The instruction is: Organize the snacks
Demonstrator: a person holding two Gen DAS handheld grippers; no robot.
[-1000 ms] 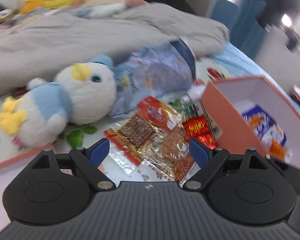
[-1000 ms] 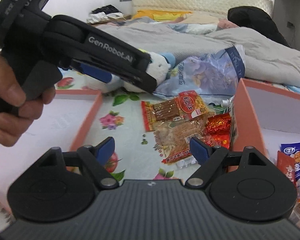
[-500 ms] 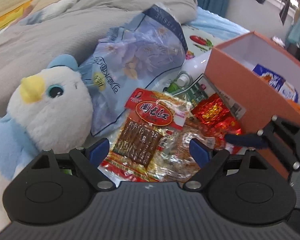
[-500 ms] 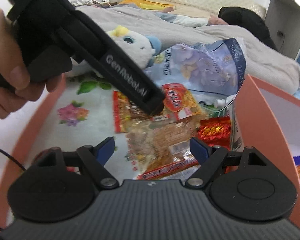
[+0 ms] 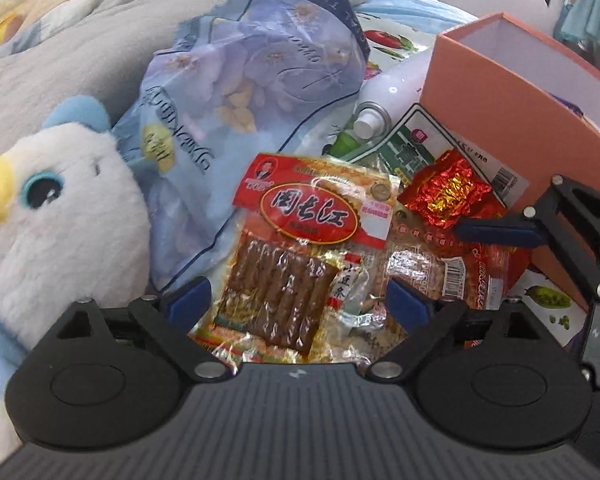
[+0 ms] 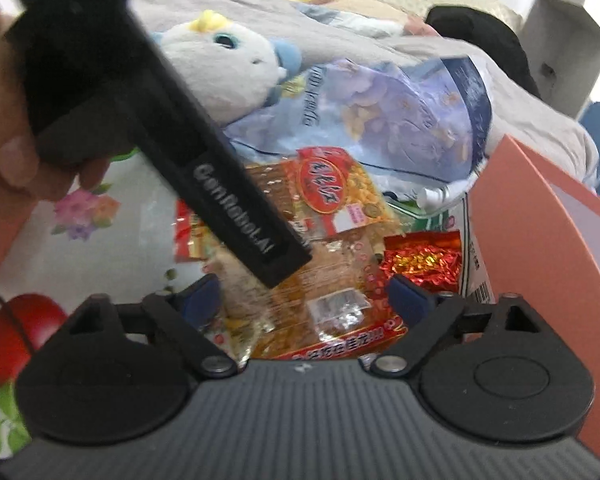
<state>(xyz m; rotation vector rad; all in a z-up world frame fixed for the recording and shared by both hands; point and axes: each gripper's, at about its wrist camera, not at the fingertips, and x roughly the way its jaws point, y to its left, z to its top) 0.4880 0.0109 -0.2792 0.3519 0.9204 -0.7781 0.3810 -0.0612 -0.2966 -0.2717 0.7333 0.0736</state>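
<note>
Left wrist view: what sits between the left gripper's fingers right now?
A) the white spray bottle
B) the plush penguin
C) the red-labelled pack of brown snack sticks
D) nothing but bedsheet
C: the red-labelled snack pack lies between the opening left gripper, its fingers not pressing on it; the plush sits off to the left.

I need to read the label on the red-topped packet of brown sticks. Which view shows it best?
The left wrist view: the red-topped packet lies unobstructed between the opening left gripper fingers, label sharp. In the right wrist view the left gripper's body crosses the packet, leaving only its blurred red oval.
</note>
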